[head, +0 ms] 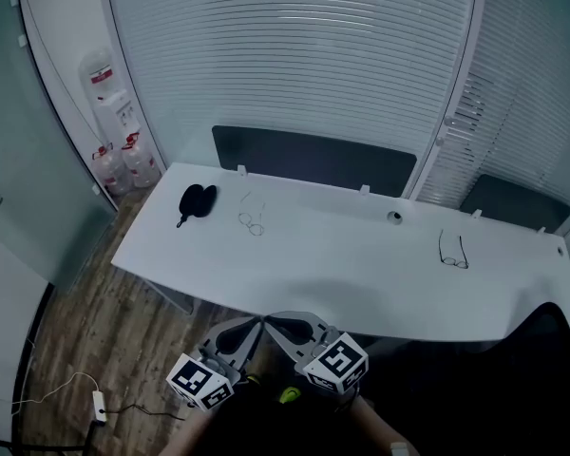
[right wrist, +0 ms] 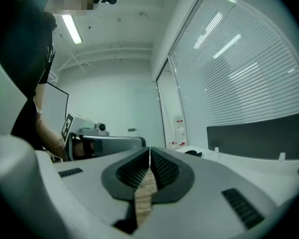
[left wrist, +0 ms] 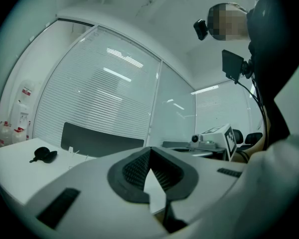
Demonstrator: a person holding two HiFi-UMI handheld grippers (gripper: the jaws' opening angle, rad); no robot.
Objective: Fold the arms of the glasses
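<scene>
Two pairs of glasses lie on the white desk (head: 342, 264), and we place them from the black case (head: 197, 201) near its left end. Just right of the case sits the thin wire pair (head: 252, 220). Far to the right of the case, beyond the cable hole (head: 394, 218), sits the dark-framed pair (head: 453, 253). Both have their arms spread open, with the lenses toward us and the arms running away to the desk's back edge, so each pair's long axis runs near to far. The wire pair is too fine for us to read more closely. Our left gripper (head: 250, 329) and right gripper (head: 283, 324) hang off the desk's near edge, closer to us than the case and to its right, with their tips close together. Each has its jaws pressed together, ribbed pads meeting, with nothing pinched between them.
</scene>
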